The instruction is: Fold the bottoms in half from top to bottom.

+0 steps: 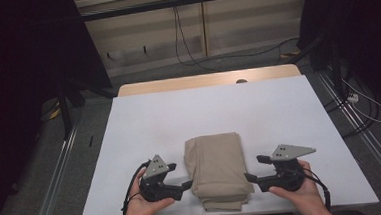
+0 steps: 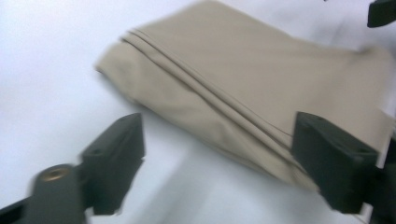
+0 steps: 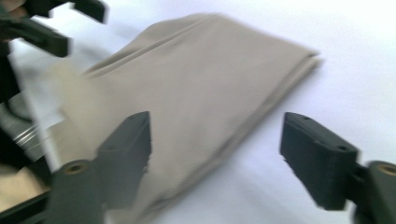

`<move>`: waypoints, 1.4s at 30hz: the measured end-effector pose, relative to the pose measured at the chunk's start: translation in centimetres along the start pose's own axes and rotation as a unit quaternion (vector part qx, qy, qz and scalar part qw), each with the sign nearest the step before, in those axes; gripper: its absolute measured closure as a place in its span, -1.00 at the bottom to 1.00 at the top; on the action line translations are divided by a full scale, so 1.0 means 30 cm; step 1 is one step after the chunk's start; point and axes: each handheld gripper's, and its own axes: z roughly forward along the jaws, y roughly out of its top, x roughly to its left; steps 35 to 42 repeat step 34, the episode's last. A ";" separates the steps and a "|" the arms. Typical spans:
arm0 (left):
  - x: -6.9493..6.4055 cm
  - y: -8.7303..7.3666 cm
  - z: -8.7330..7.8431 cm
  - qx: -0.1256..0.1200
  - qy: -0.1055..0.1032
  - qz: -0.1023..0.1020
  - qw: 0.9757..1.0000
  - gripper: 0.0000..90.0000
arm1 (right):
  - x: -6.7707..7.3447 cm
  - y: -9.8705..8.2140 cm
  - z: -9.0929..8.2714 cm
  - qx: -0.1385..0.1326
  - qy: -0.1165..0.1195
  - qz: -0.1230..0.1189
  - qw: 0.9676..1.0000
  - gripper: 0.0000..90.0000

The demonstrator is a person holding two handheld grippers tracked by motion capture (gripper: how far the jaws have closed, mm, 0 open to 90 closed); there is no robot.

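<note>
Both grippers point(image 1: 187, 184) point(image 1: 249, 177) sit spread beside the folded cloth point(image 1: 216, 170) (nothing pinched), so a careless nudge risks knocking the folds askew.

Folded cloth point(image 1: 216, 172): plain beige-tan, unpatterned, lying between the black fingers point(image 2: 114, 154) of both grippers. Table cover point(image 1: 179, 118): plain white, with a light wood edge point(image 1: 207, 80) beyond it. Plates on the grippers point(image 1: 292, 151): grey.

A tan folded cloth point(image 1: 216, 170) lay flat in a neat rectangle near the middle of the white desk's point(image 1: 259, 113) near edge.
</note>
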 end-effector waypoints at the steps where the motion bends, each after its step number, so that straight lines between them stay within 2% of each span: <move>1: 0.011 0.003 -0.003 -0.005 0.001 -0.001 1.000 -0.67 | -0.017 0.003 -0.006 -0.005 -0.010 0.006 1.000 -0.51; 2: 0.028 0.010 -0.010 -0.007 0.008 -0.001 1.000 -0.71 | -0.027 0.005 -0.010 -0.007 -0.017 0.009 1.000 -0.55; 5: 0.074 0.026 -0.035 -0.036 0.034 -0.014 0.999 -0.83 | -0.057 0.008 -0.031 -0.018 -0.045 0.017 0.999 -0.64; 7: 0.104 0.030 -0.050 -0.047 0.043 -0.016 0.998 -0.88 | -0.076 0.013 -0.042 -0.019 -0.053 0.020 0.998 -0.70; 8: 0.117 0.030 -0.056 -0.054 0.053 -0.026 0.997 -0.88 | -0.083 0.014 -0.045 -0.021 -0.054 0.023 0.998 -0.73; 10: 0.143 0.027 -0.063 -0.051 0.072 -0.034 0.996 -0.88 | -0.107 0.016 -0.050 -0.022 -0.058 0.025 0.998 -0.75; 12: 0.163 0.021 -0.067 -0.049 0.077 -0.044 0.995 -0.88 | -0.129 0.015 -0.053 -0.023 -0.068 0.030 0.997 -0.79; 14: 0.184 0.009 -0.076 -0.049 0.083 -0.038 0.995 -0.87 | -0.153 0.009 -0.058 -0.022 -0.080 0.027 0.996 -0.81; 16: 0.207 -0.001 -0.089 -0.058 0.109 -0.046 0.991 -0.87 | -0.181 -0.005 -0.066 -0.020 -0.099 0.026 0.995 -0.82; 18: 0.220 -0.011 -0.104 -0.065 0.113 -0.050 0.990 -0.85 | -0.217 -0.031 -0.083 -0.019 -0.119 0.036 0.992 -0.80; 19: 0.223 -0.015 -0.109 -0.068 0.112 -0.052 0.990 -0.85 | -0.237 -0.044 -0.099 -0.023 -0.127 0.052 0.990 -0.80; 22: 0.230 -0.026 -0.117 -0.073 0.117 -0.053 0.989 -0.85 | -0.245 -0.051 -0.129 -0.044 -0.143 0.063 0.987 -0.81; 24: 0.235 -0.030 -0.117 -0.067 0.131 -0.052 0.988 -0.87 | -0.238 -0.053 -0.132 -0.045 -0.142 0.068 0.986 -0.81; 25: 0.240 -0.030 -0.117 -0.067 0.126 -0.051 0.988 -0.87 | -0.234 -0.054 -0.130 -0.045 -0.141 0.071 0.986 -0.81; 27: 0.247 -0.030 -0.118 -0.067 0.128 -0.060 0.988 -0.86 | -0.228 -0.055 -0.123 -0.040 -0.133 0.073 0.988 -0.81; 29: 0.250 -0.030 -0.114 -0.069 0.117 -0.066 0.988 -0.86 | -0.227 -0.052 -0.119 -0.042 -0.130 0.070 0.988 -0.81; 30: 0.252 -0.032 -0.111 -0.066 0.113 -0.077 0.988 -0.86 | -0.227 -0.051 -0.118 -0.043 -0.128 0.072 0.988 -0.81; 34: 0.255 -0.030 -0.103 -0.056 0.123 -0.071 0.988 -0.85 | -0.230 -0.048 -0.110 -0.039 -0.126 0.074 0.989 -0.84; 42: 0.255 -0.030 -0.103 -0.056 0.123 -0.071 0.988 -0.85 | -0.230 -0.048 -0.110 -0.039 -0.126 0.074 0.989 -0.84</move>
